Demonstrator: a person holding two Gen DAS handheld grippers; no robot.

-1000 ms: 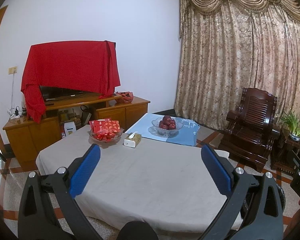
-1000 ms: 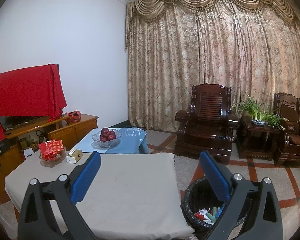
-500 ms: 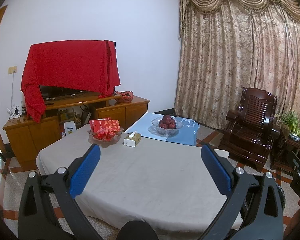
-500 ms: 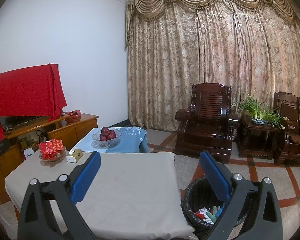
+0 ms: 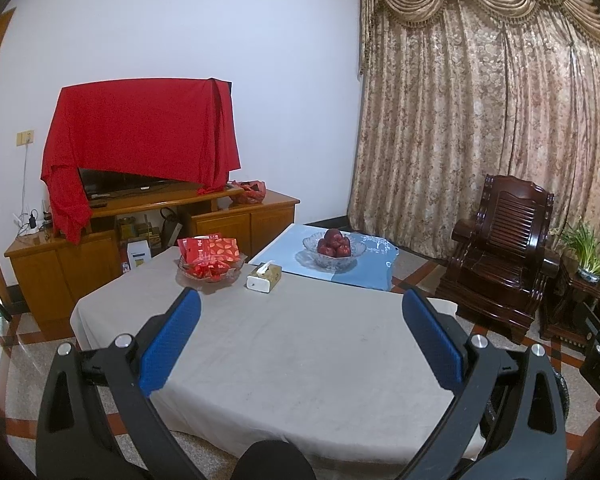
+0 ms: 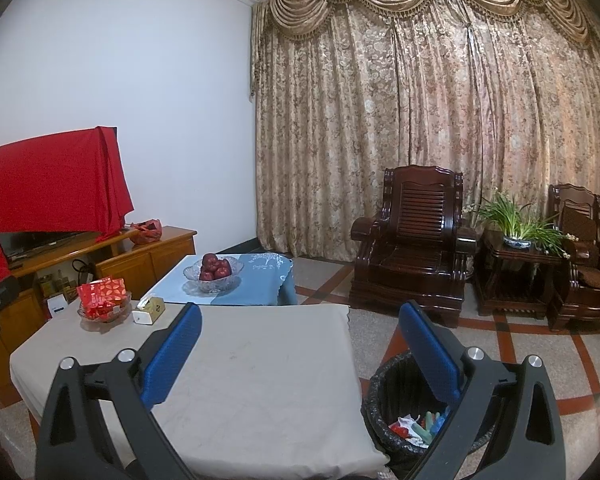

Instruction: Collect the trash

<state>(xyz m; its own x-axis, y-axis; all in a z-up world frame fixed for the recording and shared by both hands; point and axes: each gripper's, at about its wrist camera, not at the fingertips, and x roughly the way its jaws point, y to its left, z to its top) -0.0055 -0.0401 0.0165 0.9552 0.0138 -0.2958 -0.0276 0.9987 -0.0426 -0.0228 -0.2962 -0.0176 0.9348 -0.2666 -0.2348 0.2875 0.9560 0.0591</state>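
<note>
Almost nothing has changed from the earlier frames: both views sit as they did, so the collecting looks finished or paused. The left gripper (image 5: 300, 336) and right gripper (image 6: 298, 338) hang released and empty over the table (image 6: 260, 368), which shows no litter on its near half. The trash (image 6: 414, 428) lies in the bin (image 6: 384, 392) on the floor off the table's near right corner; tissue box (image 5: 264, 276) and bowls sit at the far edge.
</note>
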